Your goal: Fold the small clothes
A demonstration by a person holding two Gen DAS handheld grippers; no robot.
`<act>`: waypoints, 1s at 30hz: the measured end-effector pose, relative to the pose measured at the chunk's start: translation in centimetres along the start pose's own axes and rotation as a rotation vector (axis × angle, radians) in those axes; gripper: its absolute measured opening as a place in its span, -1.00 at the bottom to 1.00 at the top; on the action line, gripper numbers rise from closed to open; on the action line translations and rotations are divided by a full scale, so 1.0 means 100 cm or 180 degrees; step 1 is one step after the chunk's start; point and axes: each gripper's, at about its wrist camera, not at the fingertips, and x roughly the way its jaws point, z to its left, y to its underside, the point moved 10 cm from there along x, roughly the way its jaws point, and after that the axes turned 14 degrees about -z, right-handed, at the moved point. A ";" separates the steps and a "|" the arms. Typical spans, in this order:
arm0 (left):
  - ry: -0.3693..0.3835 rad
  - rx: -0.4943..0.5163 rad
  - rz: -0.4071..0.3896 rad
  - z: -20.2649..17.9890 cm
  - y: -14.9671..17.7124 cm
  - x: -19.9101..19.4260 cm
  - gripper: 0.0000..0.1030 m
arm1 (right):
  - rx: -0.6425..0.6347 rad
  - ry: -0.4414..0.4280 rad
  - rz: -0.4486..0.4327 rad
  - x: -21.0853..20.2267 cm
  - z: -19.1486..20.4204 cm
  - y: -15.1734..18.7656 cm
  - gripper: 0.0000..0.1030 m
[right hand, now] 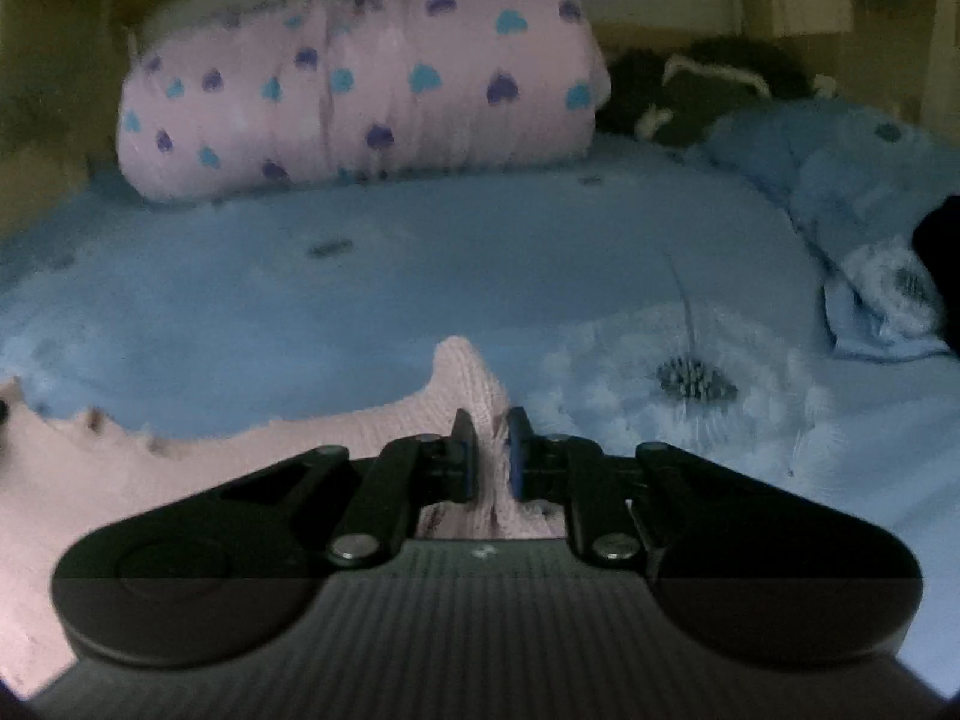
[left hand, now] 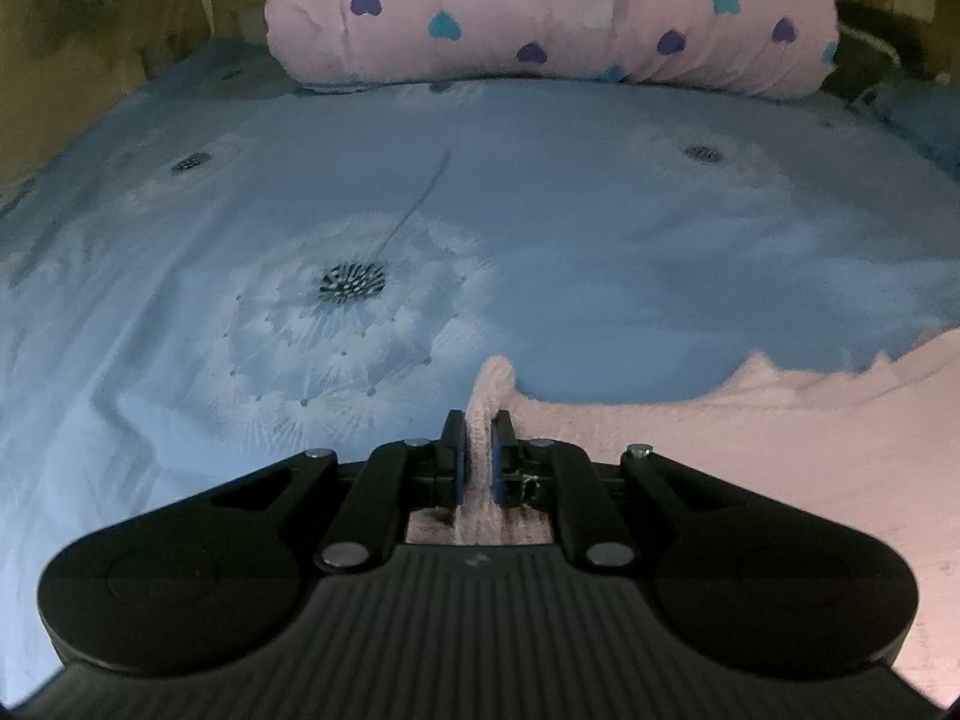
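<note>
A pale pink knitted garment (left hand: pixel 750 456) lies on the blue bed sheet (left hand: pixel 540 228). In the left wrist view it spreads to the right of my left gripper (left hand: pixel 478 426), which is shut on the garment's left corner, a fold sticking up between the blue pads. In the right wrist view the garment (right hand: pixel 180 480) spreads to the left of my right gripper (right hand: pixel 492 426), which is shut on its right corner, a peak of knit rising above the fingers. Both corners are held just above the sheet (right hand: pixel 360 300).
A rolled pink quilt with heart prints (left hand: pixel 552 6) lies at the bed's far end, also in the right wrist view (right hand: pixel 360 96). A blue pillow (right hand: pixel 840 180) and dark items (right hand: pixel 708 84) sit at the far right. Dandelion prints (left hand: pixel 351 282) mark the sheet.
</note>
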 end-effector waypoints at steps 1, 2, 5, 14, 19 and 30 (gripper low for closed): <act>-0.0021 -0.0018 0.0013 0.001 0.003 0.003 -0.80 | -0.0012 0.0027 0.0083 0.006 -0.001 0.008 -0.74; -0.0038 -0.0045 0.0024 0.003 0.005 0.006 -0.79 | -0.0023 0.0033 0.0146 0.010 0.000 0.014 -0.73; -0.0073 -0.0053 0.0014 0.004 0.005 0.007 -0.77 | -0.0014 0.0052 0.0230 0.014 -0.002 0.018 -0.65; -0.0179 -0.0142 0.0091 0.020 -0.013 -0.037 -0.71 | 0.0215 0.0083 0.0160 -0.024 -0.010 -0.002 -0.37; -0.0117 -0.0241 0.0128 0.026 -0.021 -0.080 -0.38 | 0.0152 0.0090 0.0115 -0.061 -0.013 -0.012 -0.37; 0.0315 -0.0303 0.0252 -0.019 0.027 -0.154 -0.08 | 0.0334 -0.0084 0.0329 -0.132 0.011 0.000 -0.36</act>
